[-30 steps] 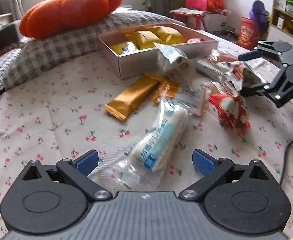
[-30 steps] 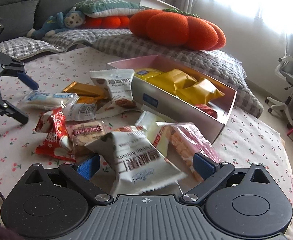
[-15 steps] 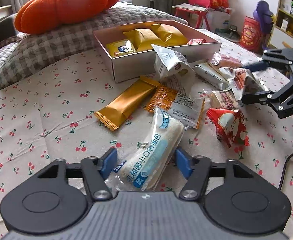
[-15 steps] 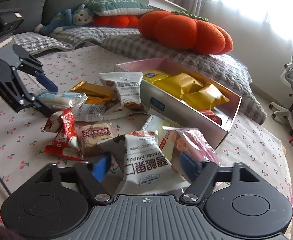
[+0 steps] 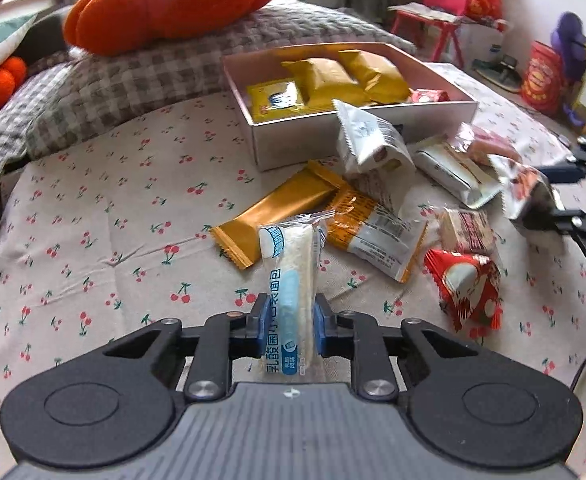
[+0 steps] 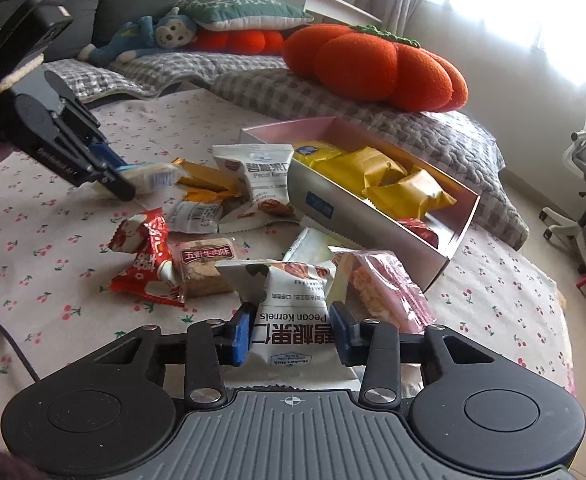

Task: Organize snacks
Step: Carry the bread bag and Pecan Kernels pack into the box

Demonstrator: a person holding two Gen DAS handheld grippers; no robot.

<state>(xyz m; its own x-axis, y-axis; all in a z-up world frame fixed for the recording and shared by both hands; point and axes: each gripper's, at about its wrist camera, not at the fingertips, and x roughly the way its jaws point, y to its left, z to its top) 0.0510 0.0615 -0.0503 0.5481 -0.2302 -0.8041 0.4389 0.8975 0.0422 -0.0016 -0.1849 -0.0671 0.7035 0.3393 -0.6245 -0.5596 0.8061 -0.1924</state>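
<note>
My left gripper (image 5: 289, 326) is shut on a long white-and-blue bread packet (image 5: 291, 276), lifted off the cherry-print cloth; it also shows in the right wrist view (image 6: 149, 178). My right gripper (image 6: 291, 334) is shut on a white pecan kernels packet (image 6: 289, 312); it also shows in the left wrist view (image 5: 527, 190). The open pink box (image 5: 357, 136) holds yellow packets (image 5: 333, 80) and a red one. Loose snacks lie in front of it: a gold bar (image 5: 277, 210), an orange-white packet (image 5: 377, 232), a red packet (image 5: 467, 288), a second pecan packet (image 6: 265, 184).
An orange pumpkin cushion (image 5: 173, 0) sits on a checked grey blanket (image 5: 113, 92) behind the box. A beef snack cube (image 6: 207, 264) and a pink-wrapped cake (image 6: 385, 288) lie near my right gripper. A cable (image 6: 1, 320) runs over the cloth at left. Chairs and shelves stand beyond.
Both grippers have closed: the left on the bread packet, the right on the pecan kernels packet. The bread packet now stands raised between the left fingers.
</note>
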